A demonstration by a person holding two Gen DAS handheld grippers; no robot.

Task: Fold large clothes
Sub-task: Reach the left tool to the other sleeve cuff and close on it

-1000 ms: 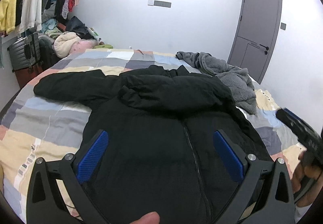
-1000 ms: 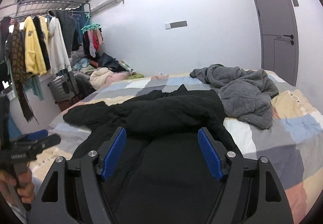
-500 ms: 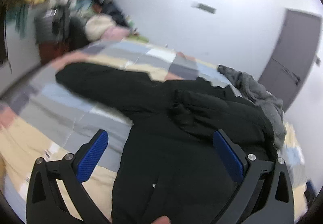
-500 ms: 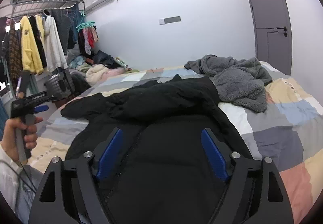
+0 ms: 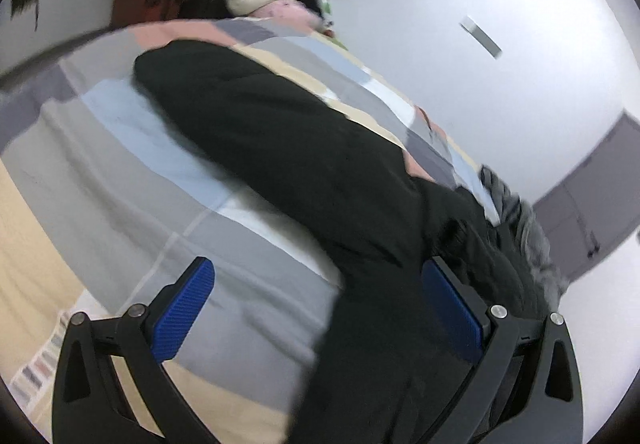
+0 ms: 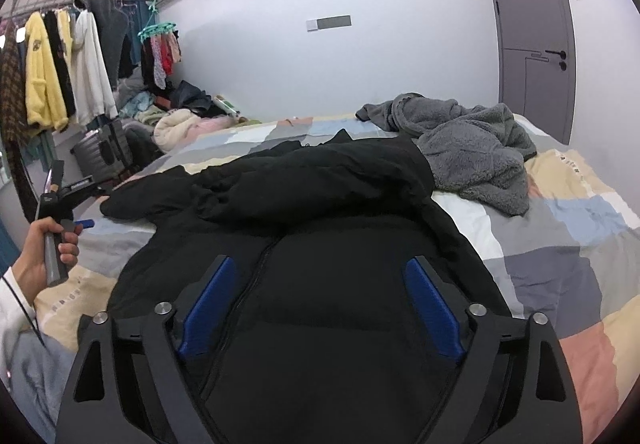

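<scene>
A large black zip-up jacket (image 6: 328, 284) lies front up on the bed, one sleeve folded across its chest, the other sleeve (image 5: 256, 124) stretched out to the left. My right gripper (image 6: 320, 300) is open and empty above the jacket's lower front. My left gripper (image 5: 320, 304) is open and empty, tilted, over the bed beside the outstretched sleeve. It also shows at the left in the right wrist view (image 6: 68, 196), held in a hand near the sleeve's cuff.
The bed has a patchwork cover (image 6: 560, 244). A grey fleece garment (image 6: 472, 148) lies crumpled at the far right of the bed. A clothes rack (image 6: 60, 76), a suitcase (image 6: 100, 152) and piled clothes stand left. A grey door (image 6: 528, 28) is at the far right.
My left gripper has swung left and rolled, from above the jacket's front to beside the outstretched left sleeve. My right gripper has stayed almost still over the jacket.
</scene>
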